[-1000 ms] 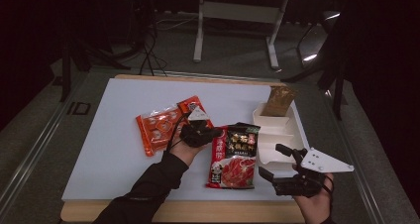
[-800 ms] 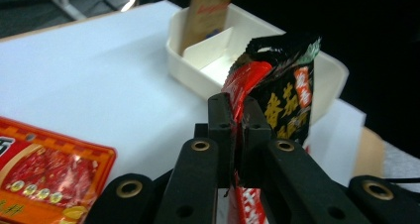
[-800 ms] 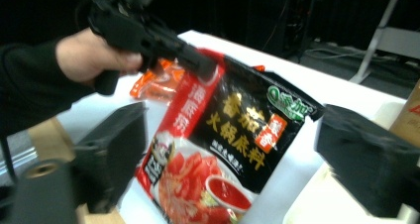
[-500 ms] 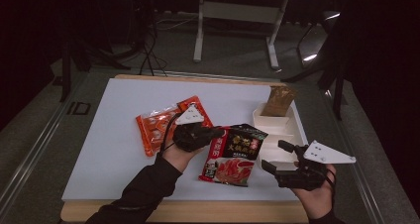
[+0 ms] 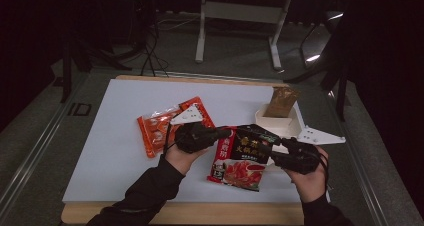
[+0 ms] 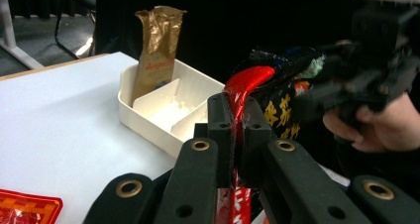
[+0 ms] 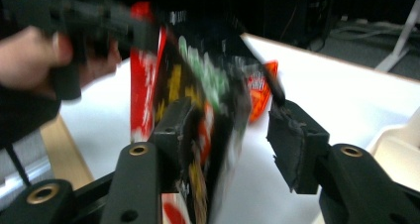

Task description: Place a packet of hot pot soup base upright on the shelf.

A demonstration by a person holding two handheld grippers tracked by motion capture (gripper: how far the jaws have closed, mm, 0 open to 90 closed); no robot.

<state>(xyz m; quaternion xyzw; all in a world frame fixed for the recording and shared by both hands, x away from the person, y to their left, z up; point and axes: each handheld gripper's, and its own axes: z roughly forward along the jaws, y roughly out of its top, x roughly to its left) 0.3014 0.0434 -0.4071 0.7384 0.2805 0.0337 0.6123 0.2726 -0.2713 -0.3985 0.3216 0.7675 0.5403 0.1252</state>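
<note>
A glossy, crinkled plastic film is seen on the black-and-red packet [image 5: 241, 156] and the orange packet [image 5: 161, 128]. Matt white plastic forms the tray [image 6: 148, 117]; the brown pouch [image 6: 157, 45] looks foil-like; the table edge [image 5: 185, 213] is wood.

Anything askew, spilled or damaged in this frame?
Nothing is spilled. The gold pouch leans upright at the white tray's far end. The left gripper pinches the dark snack bag off the table; the right gripper, just closing, straddles its edge.

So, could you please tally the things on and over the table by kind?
Snack packets: 3 (black-and-red packet, orange packet, brown packet)
White divided trays: 1
Handheld grippers: 2 (left gripper, right gripper)
Total: 6
</note>
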